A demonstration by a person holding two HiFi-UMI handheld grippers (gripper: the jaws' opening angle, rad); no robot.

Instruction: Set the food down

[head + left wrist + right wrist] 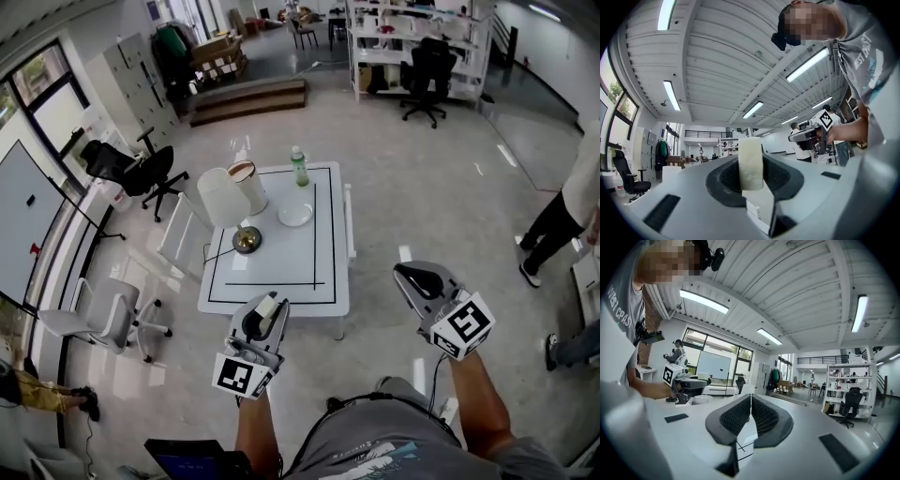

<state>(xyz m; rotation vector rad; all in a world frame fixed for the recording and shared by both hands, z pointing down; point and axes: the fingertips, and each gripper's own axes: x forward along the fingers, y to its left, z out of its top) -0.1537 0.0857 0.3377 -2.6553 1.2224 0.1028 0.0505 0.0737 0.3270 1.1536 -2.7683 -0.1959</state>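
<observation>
Left gripper (266, 311) jaws half apart, clamped on pale cream food block (751, 163). Block's long axis stands upright across the jaws, top end poking above them. Right gripper (750, 414) jaws pressed together, empty.

Our left gripper (269, 311) clamps a pale food piece (751, 161) in its jaws; our right gripper (417, 278) has its jaws pressed together.

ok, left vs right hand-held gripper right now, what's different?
The left hand-held gripper has its jaws apart, clamped on a pale block of food; the right hand-held gripper has its jaws together, nothing between them. In the head view the left one's tip reaches the near edge of the white table; the right one sits beside the table, over floor. Shared: same build, both pointing forward.
</observation>
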